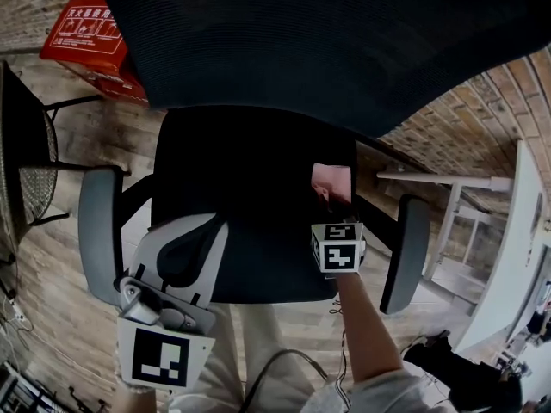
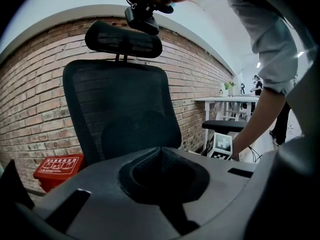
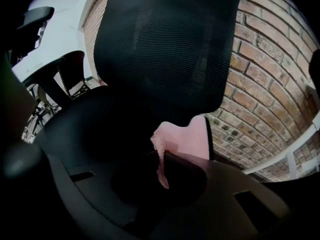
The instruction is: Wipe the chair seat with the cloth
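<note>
A black office chair fills the head view, its seat (image 1: 245, 188) below the mesh backrest (image 1: 327, 33). A pink cloth (image 1: 332, 183) lies on the right side of the seat, and my right gripper (image 1: 334, 206) is shut on it. In the right gripper view the cloth (image 3: 187, 139) is pinched between the jaws and spreads onto the seat (image 3: 100, 124). My left gripper (image 1: 191, 227) hovers over the seat's front left part. Its jaws meet with nothing between them in the left gripper view (image 2: 161, 153), facing the backrest (image 2: 120, 109).
Grey armrests (image 1: 99, 231) (image 1: 405, 252) flank the seat. A red box (image 1: 90, 37) sits on the wooden floor by the brick wall. A black mesh piece of furniture (image 1: 26, 162) stands at the left, a white desk (image 1: 448, 181) at the right. Cables lie near my feet.
</note>
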`<move>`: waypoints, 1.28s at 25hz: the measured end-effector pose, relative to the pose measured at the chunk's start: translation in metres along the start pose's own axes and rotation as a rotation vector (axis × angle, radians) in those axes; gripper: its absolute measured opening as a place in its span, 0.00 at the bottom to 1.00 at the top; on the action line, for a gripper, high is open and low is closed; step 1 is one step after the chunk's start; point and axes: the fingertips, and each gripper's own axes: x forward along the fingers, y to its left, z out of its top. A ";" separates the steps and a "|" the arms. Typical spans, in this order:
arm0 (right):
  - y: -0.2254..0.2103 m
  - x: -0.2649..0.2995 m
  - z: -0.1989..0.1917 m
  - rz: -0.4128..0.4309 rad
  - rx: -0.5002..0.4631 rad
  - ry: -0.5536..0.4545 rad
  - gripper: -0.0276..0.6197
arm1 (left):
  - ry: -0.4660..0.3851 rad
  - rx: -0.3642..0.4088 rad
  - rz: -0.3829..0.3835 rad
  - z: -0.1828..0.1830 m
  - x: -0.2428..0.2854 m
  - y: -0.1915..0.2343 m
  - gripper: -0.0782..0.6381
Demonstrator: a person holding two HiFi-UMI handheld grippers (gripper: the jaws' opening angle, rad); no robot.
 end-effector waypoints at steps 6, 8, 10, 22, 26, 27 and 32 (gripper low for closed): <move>0.038 0.007 0.007 0.073 -0.008 -0.006 0.13 | 0.007 -0.018 0.023 -0.010 -0.011 0.010 0.13; 0.052 0.009 0.010 0.095 -0.004 -0.010 0.13 | 0.008 -0.027 0.032 -0.013 -0.016 0.013 0.13; 0.067 0.011 0.013 0.118 -0.013 -0.014 0.13 | 0.007 -0.034 0.042 -0.015 -0.020 0.016 0.13; 0.182 0.013 0.043 0.297 -0.181 -0.046 0.13 | 0.007 -0.070 0.091 -0.031 -0.056 0.036 0.13; 0.228 0.010 0.054 0.374 -0.248 -0.068 0.13 | 0.001 -0.074 0.118 -0.034 -0.070 0.046 0.13; 0.240 0.008 0.057 0.393 -0.268 -0.075 0.13 | 0.001 -0.076 0.125 -0.036 -0.074 0.047 0.13; 0.290 -0.002 0.065 0.479 -0.340 -0.098 0.13 | 0.012 -0.078 0.150 -0.041 -0.088 0.053 0.13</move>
